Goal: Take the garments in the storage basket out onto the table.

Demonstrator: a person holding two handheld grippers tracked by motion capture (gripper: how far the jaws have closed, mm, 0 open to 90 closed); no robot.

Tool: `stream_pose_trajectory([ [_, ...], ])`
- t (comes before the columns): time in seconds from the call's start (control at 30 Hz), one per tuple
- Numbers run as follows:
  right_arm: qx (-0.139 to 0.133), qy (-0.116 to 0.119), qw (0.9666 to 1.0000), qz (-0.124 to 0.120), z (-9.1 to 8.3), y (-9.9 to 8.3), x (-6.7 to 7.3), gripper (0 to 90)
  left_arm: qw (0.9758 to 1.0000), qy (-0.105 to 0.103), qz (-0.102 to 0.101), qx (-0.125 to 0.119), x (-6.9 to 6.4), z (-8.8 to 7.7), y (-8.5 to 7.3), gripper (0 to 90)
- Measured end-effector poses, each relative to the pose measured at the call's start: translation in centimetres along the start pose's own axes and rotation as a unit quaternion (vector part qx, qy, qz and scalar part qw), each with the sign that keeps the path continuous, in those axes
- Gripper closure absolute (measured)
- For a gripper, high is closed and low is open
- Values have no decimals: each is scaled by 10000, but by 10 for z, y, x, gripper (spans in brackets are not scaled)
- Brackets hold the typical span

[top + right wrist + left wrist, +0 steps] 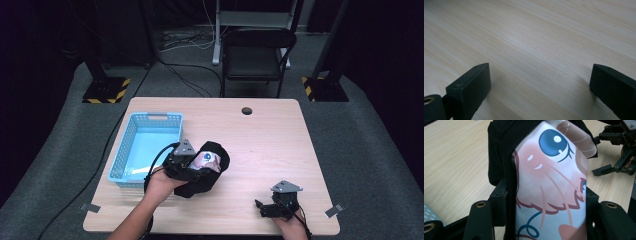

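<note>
Two grippers are over a light wooden table point(270, 145). The left gripper point(186, 162) is near the middle of the table, just to the right of a blue basket point(131, 134). Its jaws are squeezed shut on a piece of cloth point(207, 162). The cloth is black on the outside, and it has a cartoon picture with a big blue eye and pink and brown parts. In the left gripper view the cloth point(549, 185) stands up between the two black jaws, and a black edge runs along its left side. The blue basket sits by the left edge of the table.

The right gripper point(272, 206) is low over the table near the front right corner, well apart from the cloth. In the right gripper view its jaws are wide open, with only bare wood between them. A black chair point(257, 55) stands behind the table.
</note>
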State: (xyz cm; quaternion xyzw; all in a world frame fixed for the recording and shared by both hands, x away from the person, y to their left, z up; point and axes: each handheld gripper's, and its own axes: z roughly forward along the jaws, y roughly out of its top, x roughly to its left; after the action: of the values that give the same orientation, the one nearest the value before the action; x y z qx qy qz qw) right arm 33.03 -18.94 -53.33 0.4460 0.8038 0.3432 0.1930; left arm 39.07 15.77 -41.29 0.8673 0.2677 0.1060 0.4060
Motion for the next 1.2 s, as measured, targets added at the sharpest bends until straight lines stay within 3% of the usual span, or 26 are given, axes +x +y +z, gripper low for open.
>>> stream_pose_trajectory([
  [0.63,-1,15,10000,7,0,0,0,29,9983,-251,161,494,-13,33,-7,413],
  [1.2,-1,23,10000,-3,0,0,0,28,9970,-319,160,693,-17,49,-13,414],
])
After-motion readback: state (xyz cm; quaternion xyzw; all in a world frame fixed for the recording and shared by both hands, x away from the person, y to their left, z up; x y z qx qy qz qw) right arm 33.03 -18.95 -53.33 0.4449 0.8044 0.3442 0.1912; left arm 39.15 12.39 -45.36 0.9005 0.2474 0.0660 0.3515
